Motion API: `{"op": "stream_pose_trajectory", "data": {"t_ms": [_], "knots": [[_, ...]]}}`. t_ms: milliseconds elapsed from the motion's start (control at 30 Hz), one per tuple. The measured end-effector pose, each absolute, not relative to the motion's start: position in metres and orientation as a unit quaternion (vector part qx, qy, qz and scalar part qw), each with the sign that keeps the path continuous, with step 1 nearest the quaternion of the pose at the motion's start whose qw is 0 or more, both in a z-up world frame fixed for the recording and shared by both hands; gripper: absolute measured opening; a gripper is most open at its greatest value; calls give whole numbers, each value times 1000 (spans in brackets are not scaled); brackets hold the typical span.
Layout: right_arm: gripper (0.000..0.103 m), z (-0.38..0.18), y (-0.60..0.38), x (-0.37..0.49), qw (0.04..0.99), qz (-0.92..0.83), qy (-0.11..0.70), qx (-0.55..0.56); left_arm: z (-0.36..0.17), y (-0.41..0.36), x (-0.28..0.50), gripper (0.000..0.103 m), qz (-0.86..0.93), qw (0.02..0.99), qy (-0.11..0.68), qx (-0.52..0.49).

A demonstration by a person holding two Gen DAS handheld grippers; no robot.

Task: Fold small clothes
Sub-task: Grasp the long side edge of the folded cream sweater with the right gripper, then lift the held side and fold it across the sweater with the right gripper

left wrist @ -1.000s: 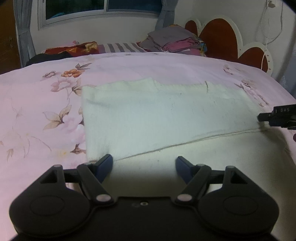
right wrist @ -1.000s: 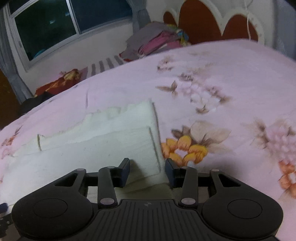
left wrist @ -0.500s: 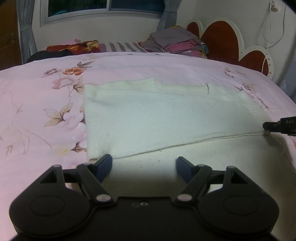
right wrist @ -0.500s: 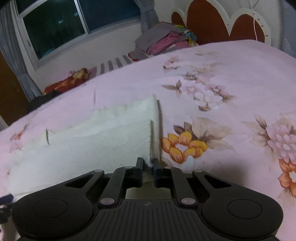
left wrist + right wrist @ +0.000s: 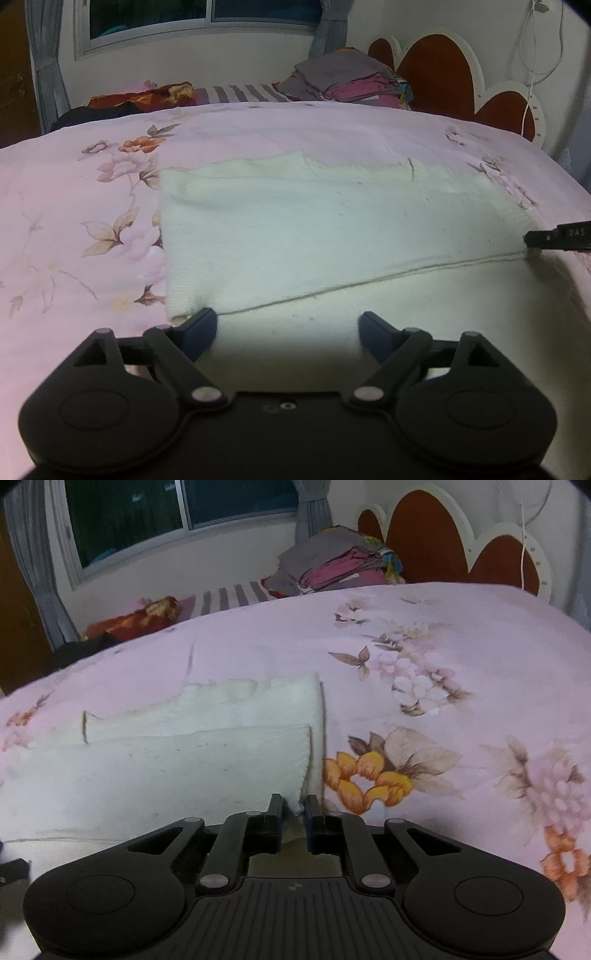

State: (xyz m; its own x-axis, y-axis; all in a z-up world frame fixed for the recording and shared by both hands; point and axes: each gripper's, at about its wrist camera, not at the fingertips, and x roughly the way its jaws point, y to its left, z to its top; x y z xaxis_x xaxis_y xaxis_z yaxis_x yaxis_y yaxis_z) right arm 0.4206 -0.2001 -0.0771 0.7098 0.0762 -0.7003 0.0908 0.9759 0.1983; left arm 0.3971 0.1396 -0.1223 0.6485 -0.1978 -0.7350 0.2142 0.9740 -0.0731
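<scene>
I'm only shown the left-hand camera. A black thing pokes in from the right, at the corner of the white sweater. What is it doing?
Observer: Those are the right tongs. They have just been closing and now pinch the near right corner of the white sweater.
Operator: Is that side one layer of cloth?
Observer: No. There the top layer's edge stops short of a rounded fold underneath.
Operator: And what's on the bed past that edge?
Observer: A big orange flower printed on the pink bedspread, right beside the sweater.
</scene>
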Motion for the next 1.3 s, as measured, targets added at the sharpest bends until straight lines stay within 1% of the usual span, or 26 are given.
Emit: {"op": "stream_pose_trajectory", "data": {"t_ms": [200,533,633,700,767,900,1100,1300], "knots": [[10,-78,-192,415,927,-16,369,68,-125,137,396,88,-116,909,400,17],[9,-70,-202,405,935,-3,344,85,-125,136,396,89,-116,909,400,18],[9,-71,-202,402,933,-1,349,83,-124,136,396,90,-116,909,400,19],[9,-80,-202,404,927,-7,367,75,-125,135,396,90,-117,908,401,22],[9,-89,-208,405,920,-14,380,93,-125,134,397,90,-117,908,402,24],[10,-72,-214,394,937,-28,330,115,-124,132,397,90,-116,907,404,31],[10,-79,-218,417,923,-11,360,139,-125,129,398,92,-110,906,408,35],[9,-84,-217,414,927,11,352,129,-125,127,397,91,-105,907,407,35]]}}
